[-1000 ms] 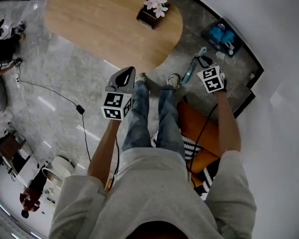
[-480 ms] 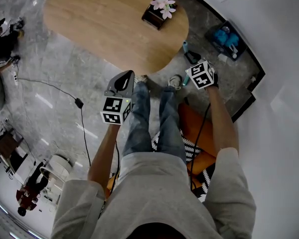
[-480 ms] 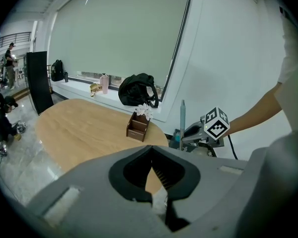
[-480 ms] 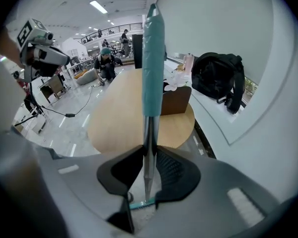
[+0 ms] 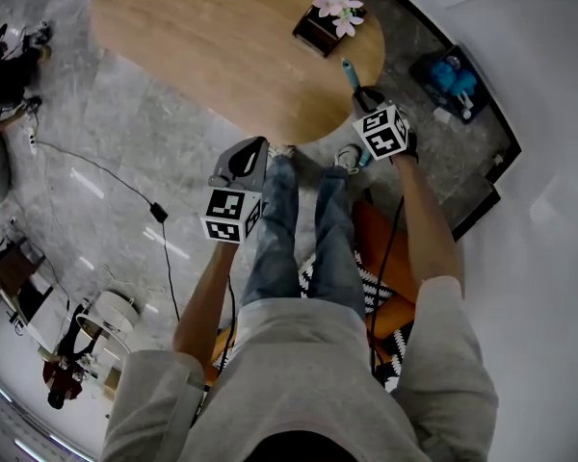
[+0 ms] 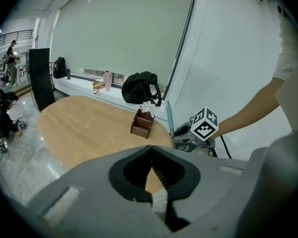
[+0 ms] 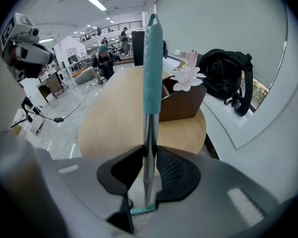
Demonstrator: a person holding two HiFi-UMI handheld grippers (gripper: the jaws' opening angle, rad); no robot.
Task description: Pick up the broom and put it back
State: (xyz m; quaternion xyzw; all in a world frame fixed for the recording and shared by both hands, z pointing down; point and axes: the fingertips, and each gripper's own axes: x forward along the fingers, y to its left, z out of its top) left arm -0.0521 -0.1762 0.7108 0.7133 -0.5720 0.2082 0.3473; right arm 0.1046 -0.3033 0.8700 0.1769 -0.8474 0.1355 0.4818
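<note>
Right gripper (image 7: 149,152) clamps the broom (image 7: 152,58) at frame centre; carry it upright, clear of the table (image 7: 114,115) (left gripper (image 6: 151,157) closed, empty).

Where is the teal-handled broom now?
Head view, right side: the teal-gripped metal broom is clamped in the right gripper's jaws beside the oval wooden table.

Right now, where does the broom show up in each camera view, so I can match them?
Head view: broom handle at upper right, slanting over the wooden table's edge, in the right gripper.
Left gripper view: thin upright handle right of centre, just right of the flower box.
Right gripper view: dead centre, upright, clamped between the jaws.
Shared landmark: the flower box.
</note>
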